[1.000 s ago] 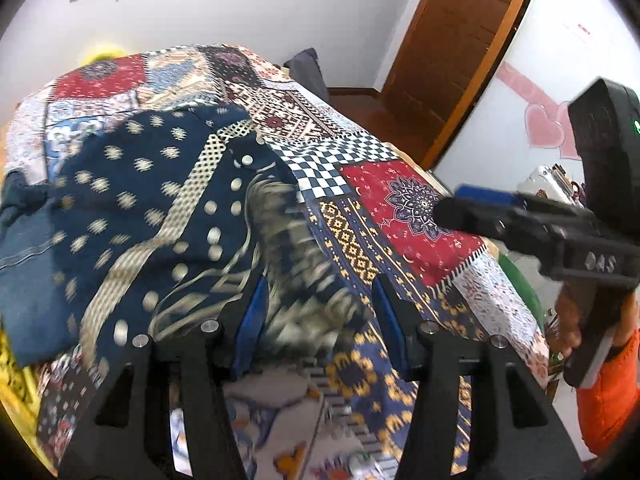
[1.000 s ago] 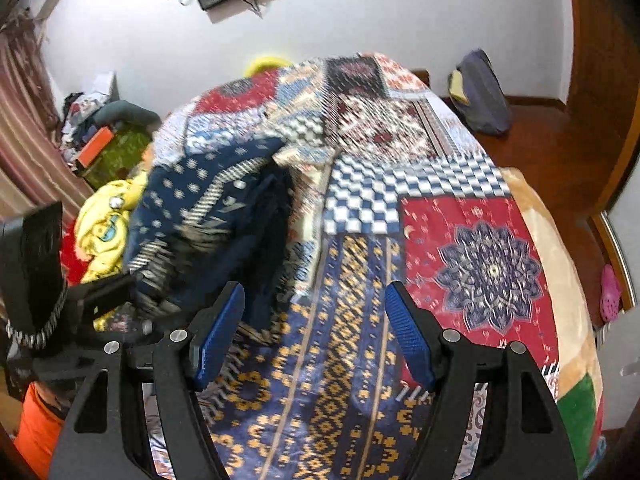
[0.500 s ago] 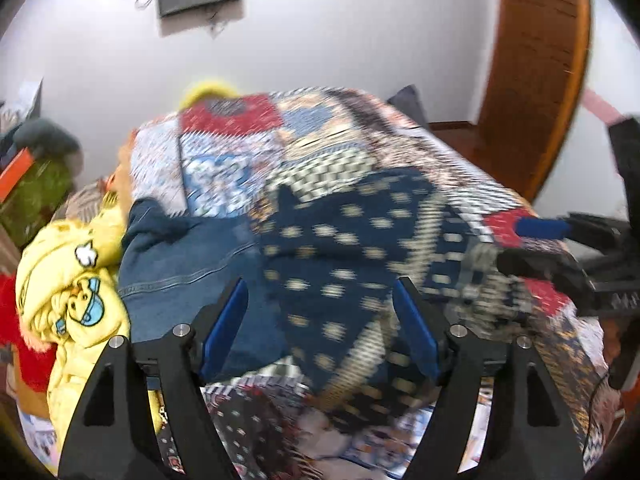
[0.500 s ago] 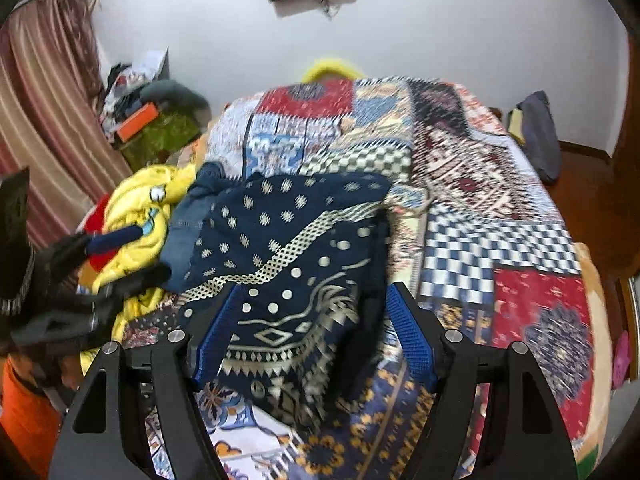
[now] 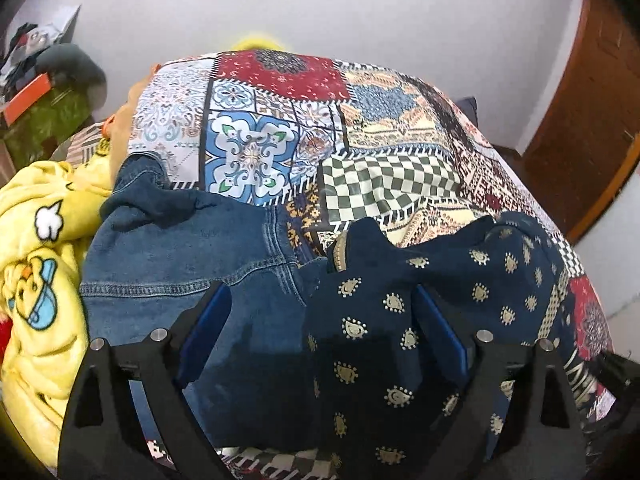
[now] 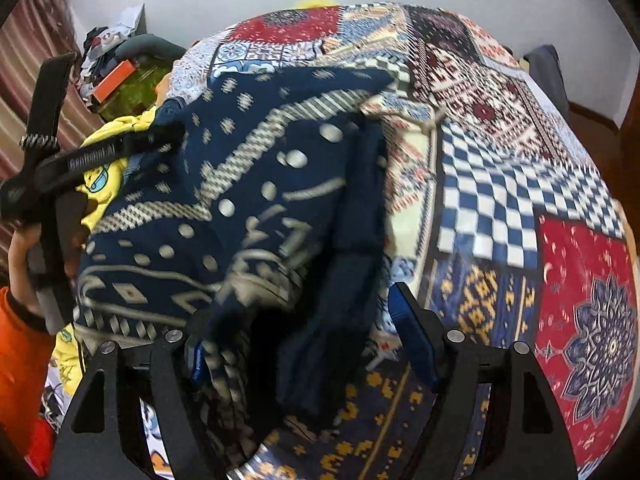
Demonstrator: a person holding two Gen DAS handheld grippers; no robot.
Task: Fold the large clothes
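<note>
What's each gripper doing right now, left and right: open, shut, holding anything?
Left gripper: open, jaws just widened, above the jeans and navy garment, gripping neither.
Right gripper: open, jaws just widened, navy garment loose between them.

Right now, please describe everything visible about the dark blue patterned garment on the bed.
The navy garment is soft fabric with gold paisley dots, pale woven bands and a trimmed edge. It lies crumpled on the patchwork bedspread, overlapping the denim piece. Folds sit between the open jaws of both grippers; neither visibly pinches it.
</note>
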